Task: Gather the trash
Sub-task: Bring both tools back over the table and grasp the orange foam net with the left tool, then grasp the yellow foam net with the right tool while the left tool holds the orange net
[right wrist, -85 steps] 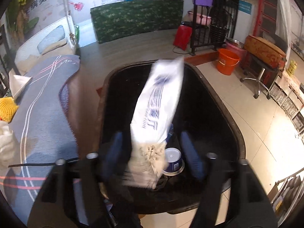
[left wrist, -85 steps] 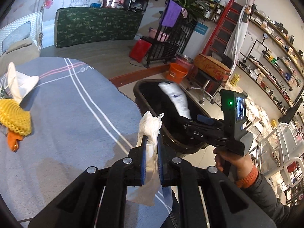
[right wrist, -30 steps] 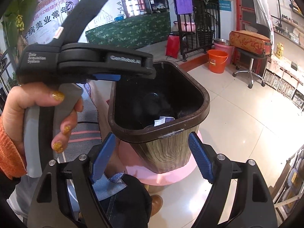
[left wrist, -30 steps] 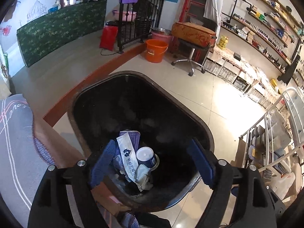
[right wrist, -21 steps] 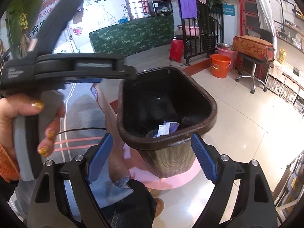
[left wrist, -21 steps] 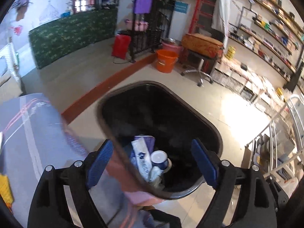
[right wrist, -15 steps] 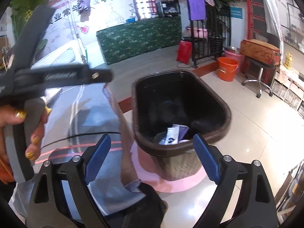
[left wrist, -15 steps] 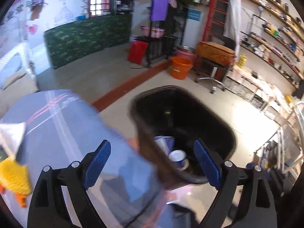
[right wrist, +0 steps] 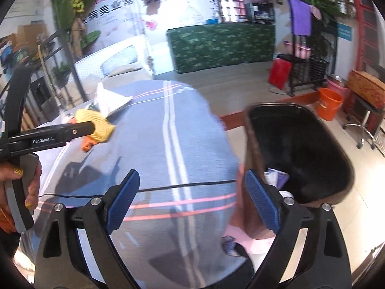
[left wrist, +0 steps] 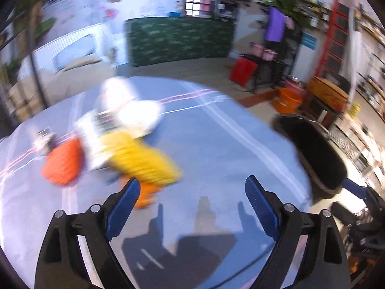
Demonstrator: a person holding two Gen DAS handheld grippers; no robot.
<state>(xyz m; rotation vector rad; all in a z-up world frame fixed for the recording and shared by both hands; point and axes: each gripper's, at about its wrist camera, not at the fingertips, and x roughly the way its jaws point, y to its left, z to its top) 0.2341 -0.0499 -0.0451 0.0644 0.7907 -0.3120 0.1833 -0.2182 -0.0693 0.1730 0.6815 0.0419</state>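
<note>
A pile of trash lies on the blue-grey tablecloth (left wrist: 216,144): a yellow foam net (left wrist: 142,159), an orange wrapper (left wrist: 62,161), orange peel (left wrist: 146,195) and white paper (left wrist: 137,115). My left gripper (left wrist: 191,202) is open and empty, low over the cloth just right of the yellow net. The dark bin (right wrist: 298,149) stands off the table's right edge with wrappers and a cup inside (right wrist: 276,175). My right gripper (right wrist: 192,195) is open and empty between table and bin. The pile also shows in the right wrist view (right wrist: 96,122), partly behind the left tool.
A black cable (right wrist: 168,187) runs across the cloth near the front. An orange bucket (right wrist: 328,107) and a stool (right wrist: 365,91) stand on the floor beyond the bin. A green-covered counter (right wrist: 221,45) is at the back.
My left gripper dropped the tissue in the bin, then swung left from over the bin to the trash pile on the table. My right gripper turned left too, from the bin toward the table.
</note>
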